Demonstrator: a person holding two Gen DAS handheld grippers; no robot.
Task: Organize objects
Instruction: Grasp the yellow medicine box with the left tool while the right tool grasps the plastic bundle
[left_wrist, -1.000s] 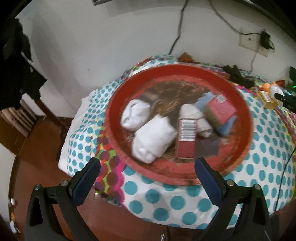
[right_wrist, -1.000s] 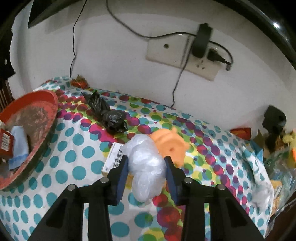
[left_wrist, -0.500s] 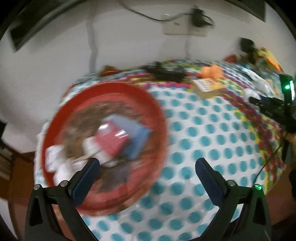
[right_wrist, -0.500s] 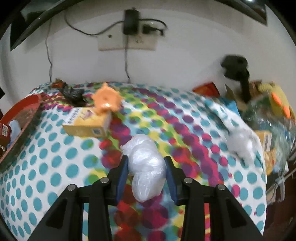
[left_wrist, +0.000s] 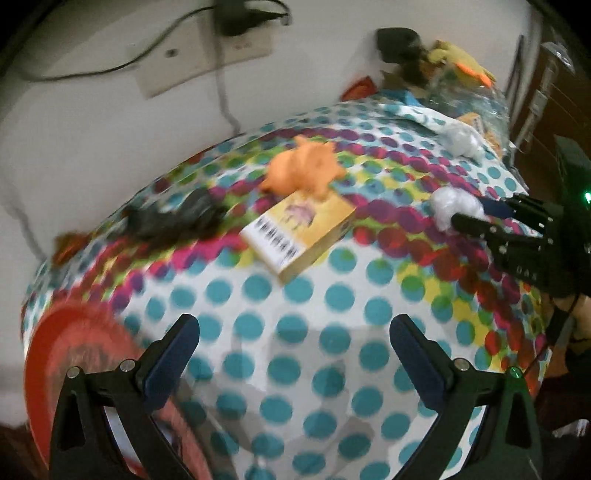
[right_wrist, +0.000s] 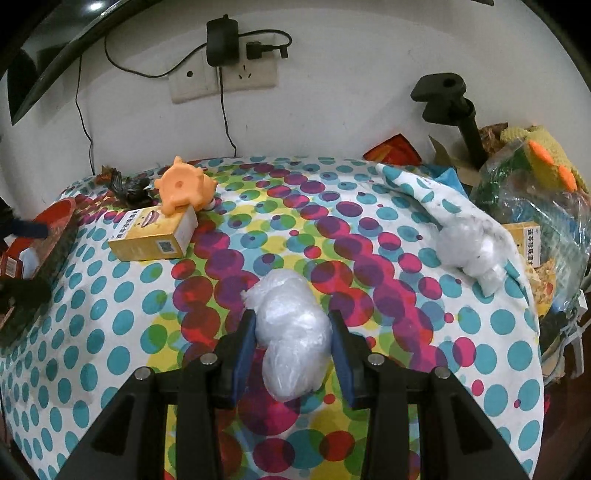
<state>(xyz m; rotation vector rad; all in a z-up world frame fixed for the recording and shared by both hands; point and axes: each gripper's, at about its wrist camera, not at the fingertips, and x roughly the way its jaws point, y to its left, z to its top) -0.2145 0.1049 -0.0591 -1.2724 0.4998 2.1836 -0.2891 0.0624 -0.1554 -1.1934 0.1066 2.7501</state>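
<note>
The crumpled clear plastic bag (right_wrist: 290, 334) is pinched between the blue pads of the right gripper (right_wrist: 293, 345), held just over the polka-dot tablecloth (right_wrist: 369, 229) near the middle of the table; you can also spot it from the left wrist view, out on the right side. A second white plastic wad (right_wrist: 469, 251) sits on the cloth further right, by a folded-up edge of the fabric. Left gripper (left_wrist: 293, 363) has its jaws spread wide with nothing in them, hovering over the near edge of the cloth; the red tray (left_wrist: 55, 354) is right at its lower left, pretty blurry. Out past that — a yellow box (left_wrist: 299, 232) lying flat with its barcode end facing the left camera, and an orange plastic toy (left_wrist: 301, 170) resting against its far end; a black crumpled bag (left_wrist: 173, 218) lies to the left of those. Wall outlet (right_wrist: 221, 75) with a charger plugged in is behind the table; cluttered pile with a yellow plush (right_wrist: 543, 158) at far right.
</note>
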